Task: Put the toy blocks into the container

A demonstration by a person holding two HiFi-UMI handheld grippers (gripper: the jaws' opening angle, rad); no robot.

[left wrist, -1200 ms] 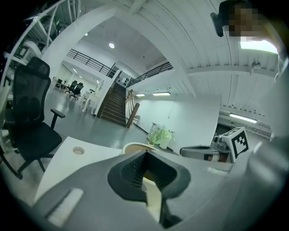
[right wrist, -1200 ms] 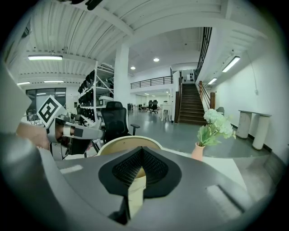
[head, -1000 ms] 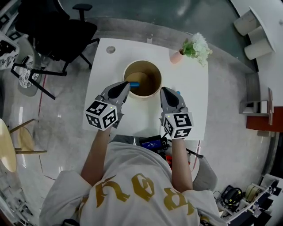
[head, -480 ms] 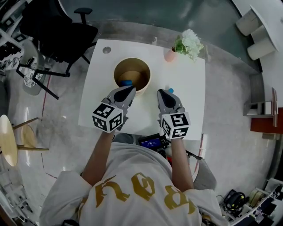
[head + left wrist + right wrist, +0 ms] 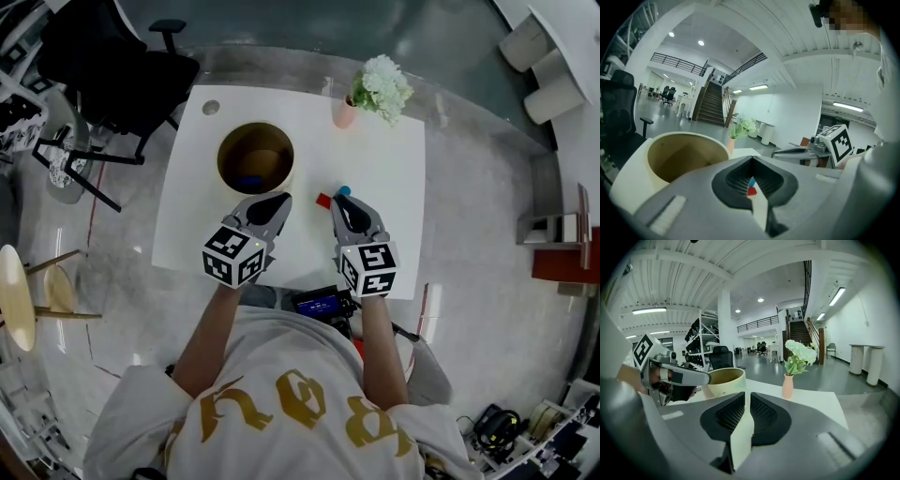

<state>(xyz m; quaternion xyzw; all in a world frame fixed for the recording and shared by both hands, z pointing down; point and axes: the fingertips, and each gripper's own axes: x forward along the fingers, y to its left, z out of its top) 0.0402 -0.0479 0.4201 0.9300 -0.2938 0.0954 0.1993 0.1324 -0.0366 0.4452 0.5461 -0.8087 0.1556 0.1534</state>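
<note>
On the white table [image 5: 394, 225] stands a round tan container [image 5: 281, 141] with a blue block [image 5: 248, 183] lying inside it. A red block [image 5: 323, 200] and another blue block [image 5: 343, 190] sit on the table between and just ahead of the gripper tips. My left gripper [image 5: 281, 202] is to the right of the container, jaws shut and empty; in the left gripper view [image 5: 751, 161] the red block [image 5: 752, 191] shows through the slit below its tips. My right gripper [image 5: 343, 202] has just been opening; a narrow gap shows [image 5: 745, 394] with nothing in it.
A pink vase of white flowers [image 5: 344, 112] stands at the table's far edge, right of the container. A black office chair [image 5: 122, 66] is off the table's far left corner. A small dark device [image 5: 319, 302] sits at the near table edge.
The left gripper has drawn back from over the container, and a blue block now lies inside. The right gripper has shifted toward the two blocks; the red one has come into view.
</note>
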